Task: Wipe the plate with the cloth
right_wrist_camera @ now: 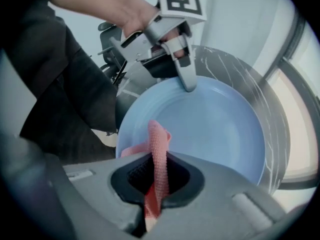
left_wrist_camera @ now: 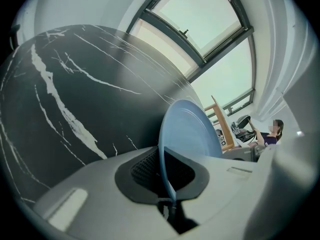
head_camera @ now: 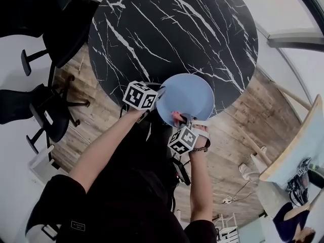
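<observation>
A light blue plate [head_camera: 188, 96] hangs tilted over the near edge of the black marble table [head_camera: 167, 29]. My left gripper [head_camera: 158, 99] is shut on the plate's left rim. In the left gripper view the plate [left_wrist_camera: 192, 131] stands edge-on between the pads of that gripper [left_wrist_camera: 165, 176]. My right gripper [head_camera: 180, 120] is shut on a pink cloth [head_camera: 177, 117] at the plate's near rim. The right gripper view shows the cloth [right_wrist_camera: 158, 149] pinched upright in this gripper [right_wrist_camera: 156, 180], over the plate's [right_wrist_camera: 215, 124] face, with the left gripper [right_wrist_camera: 188, 84] clamped on the far rim.
Black office chairs [head_camera: 43, 110] stand on the wooden floor [head_camera: 91, 120] to the left of the table. A light wooden table [head_camera: 298, 146] with a seated person [head_camera: 296, 224] is at the right. My arms and dark clothing fill the lower middle.
</observation>
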The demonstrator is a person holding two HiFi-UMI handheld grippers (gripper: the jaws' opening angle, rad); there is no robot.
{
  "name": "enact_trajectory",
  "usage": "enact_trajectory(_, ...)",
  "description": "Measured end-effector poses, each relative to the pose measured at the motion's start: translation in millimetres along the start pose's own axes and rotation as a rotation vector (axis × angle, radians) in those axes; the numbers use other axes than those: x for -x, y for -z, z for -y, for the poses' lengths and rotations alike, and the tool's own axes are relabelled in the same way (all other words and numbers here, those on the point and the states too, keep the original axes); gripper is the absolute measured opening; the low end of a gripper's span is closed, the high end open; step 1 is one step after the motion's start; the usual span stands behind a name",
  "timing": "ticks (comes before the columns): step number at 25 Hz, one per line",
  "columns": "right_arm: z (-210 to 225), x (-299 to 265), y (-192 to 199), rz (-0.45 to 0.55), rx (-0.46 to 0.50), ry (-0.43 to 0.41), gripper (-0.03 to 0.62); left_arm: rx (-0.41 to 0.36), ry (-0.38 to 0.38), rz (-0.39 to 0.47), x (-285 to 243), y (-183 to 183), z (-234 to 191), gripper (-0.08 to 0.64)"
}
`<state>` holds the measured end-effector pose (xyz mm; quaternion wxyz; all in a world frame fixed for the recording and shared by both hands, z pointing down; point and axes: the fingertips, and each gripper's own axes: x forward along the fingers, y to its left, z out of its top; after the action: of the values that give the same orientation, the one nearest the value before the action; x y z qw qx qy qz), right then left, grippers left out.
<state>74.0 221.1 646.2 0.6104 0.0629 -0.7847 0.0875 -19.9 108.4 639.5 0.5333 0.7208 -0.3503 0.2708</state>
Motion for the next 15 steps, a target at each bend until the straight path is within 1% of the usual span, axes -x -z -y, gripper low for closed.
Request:
enact_trajectory(3,18.8,1.4,-1.7,-0.002,-0.065,0.02,0.009,-0.025,0.004,-0.013,-0.8,-0.3,0.8,0.021)
enact_trajectory(5,28.3,1.8,-1.7,-0.017,-0.09,0.019,0.011,-0.024,0.006,-0.013,-0.5,0.1,0.6,0.021)
enact_trajectory(8,47.8,3.3,0.0,-0.036,-0.113,0.048,0.011,-0.02,0.01,-0.014,-0.4,0.6,0.8,0.021)
enact_trajectory(13,94.9,7.3,3.8,-0.048,-0.147,0.133,0.011,-0.023,0.019,-0.017,-0.4,0.2,1.0,0.021)
enact_trajectory(15,111.4,8.7,2.7,-0.047,-0.162,0.135,0.011,-0.022,0.023,-0.015,-0.3,-0.2,1.0,0.021)
